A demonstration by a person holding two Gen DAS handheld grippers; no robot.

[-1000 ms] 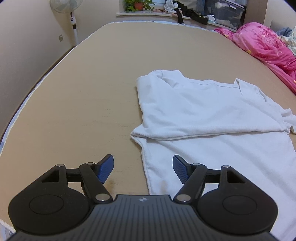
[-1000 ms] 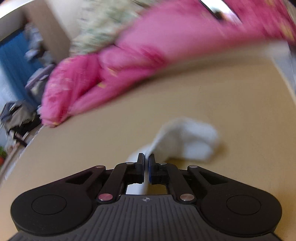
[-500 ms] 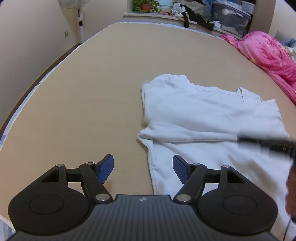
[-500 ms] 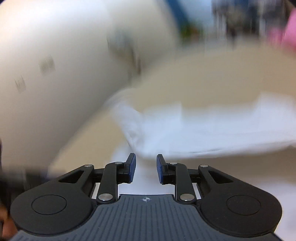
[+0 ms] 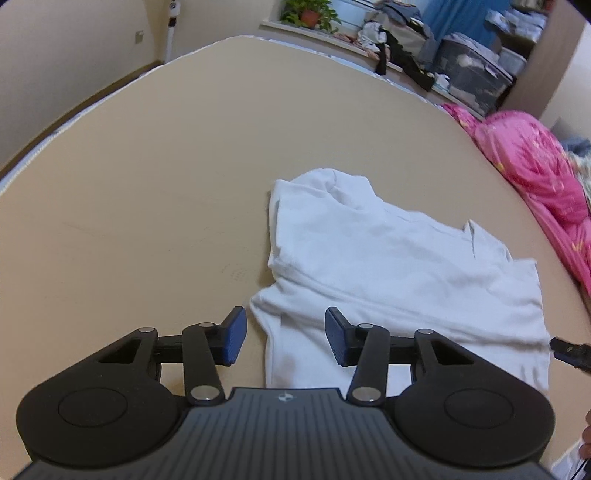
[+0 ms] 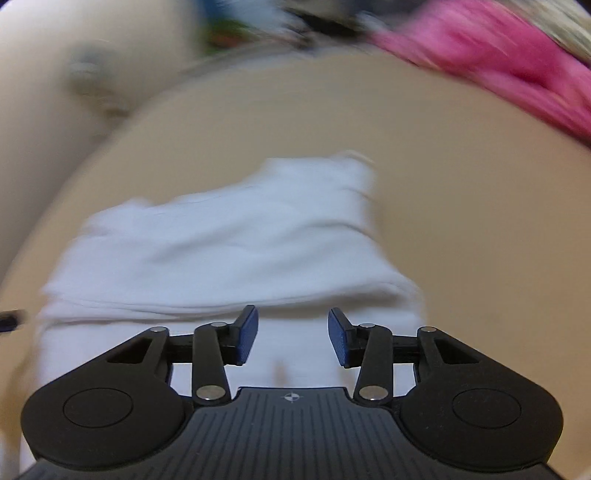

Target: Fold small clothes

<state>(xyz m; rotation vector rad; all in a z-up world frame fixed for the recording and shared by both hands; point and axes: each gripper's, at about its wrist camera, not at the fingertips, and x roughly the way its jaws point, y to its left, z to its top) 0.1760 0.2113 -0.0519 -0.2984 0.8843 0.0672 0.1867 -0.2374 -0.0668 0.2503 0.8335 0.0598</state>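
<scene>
A white shirt (image 5: pixel 388 266) lies partly folded on the tan bed (image 5: pixel 147 221), its top part doubled over the lower body. My left gripper (image 5: pixel 284 326) hovers at the shirt's near left edge; its jaws are closing, with that edge seen between the blue pads (image 5: pixel 234 334) but not pressed. In the blurred right wrist view the same shirt (image 6: pixel 221 240) fills the middle. My right gripper (image 6: pixel 291 328) hangs over its near part; its jaws are opening and nothing is gripped. A dark tip (image 5: pixel 569 352) pokes in at the shirt's right edge.
A pink quilt (image 5: pixel 535 177) is heaped along the bed's right side. Beyond the far edge a sill carries a potted plant (image 5: pixel 310 14), piled clothes and storage boxes (image 5: pixel 472 81). A cream wall (image 5: pixel 55 55) runs along the left.
My left gripper has slid toward the shirt's near left edge, rolled a little, and narrowed its jaws. My right gripper has let go of the white cloth, opened and swung round over the shirt.
</scene>
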